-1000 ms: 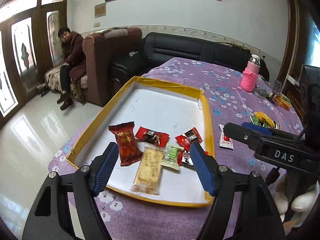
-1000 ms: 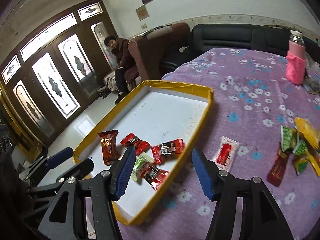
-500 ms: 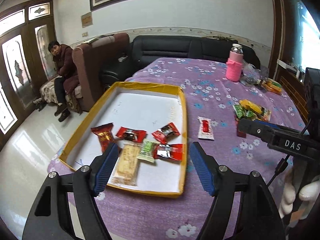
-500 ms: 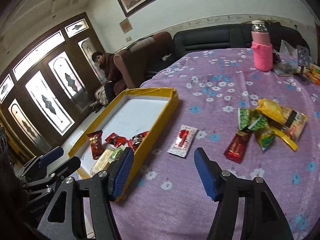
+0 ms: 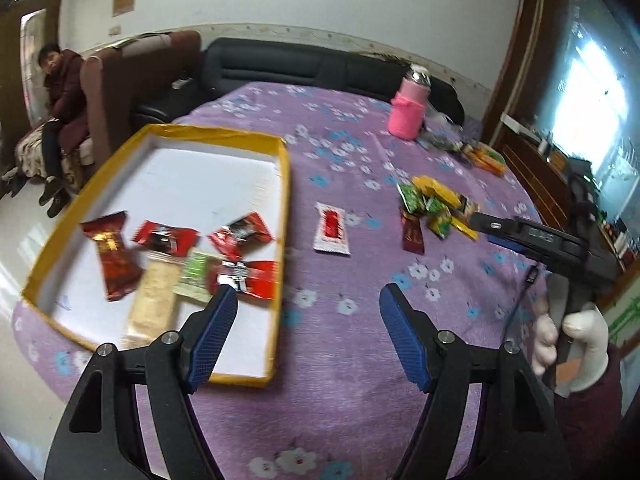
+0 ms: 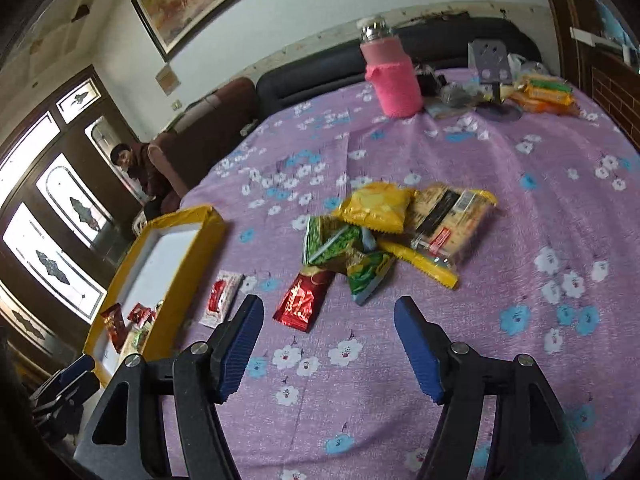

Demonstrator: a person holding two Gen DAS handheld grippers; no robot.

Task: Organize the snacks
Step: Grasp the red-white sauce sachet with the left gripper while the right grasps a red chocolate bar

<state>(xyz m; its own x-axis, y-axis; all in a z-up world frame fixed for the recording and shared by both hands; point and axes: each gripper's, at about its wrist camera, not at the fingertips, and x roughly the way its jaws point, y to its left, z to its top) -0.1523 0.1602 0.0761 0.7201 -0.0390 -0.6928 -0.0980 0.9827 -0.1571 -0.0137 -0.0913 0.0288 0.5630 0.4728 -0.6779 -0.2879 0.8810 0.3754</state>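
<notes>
One purple floral tablecloth (image 6: 440, 160) fronts a black sofa (image 5: 304, 68).

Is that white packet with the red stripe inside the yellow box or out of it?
Out. The white packet lies flat on the purple tablecloth, just beside the yellow box, apart from its rim.

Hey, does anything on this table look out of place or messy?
One white-and-red packet lies alone on the purple cloth, between the yellow tray and the loose snack pile. Nothing looks spilled or torn.
</notes>
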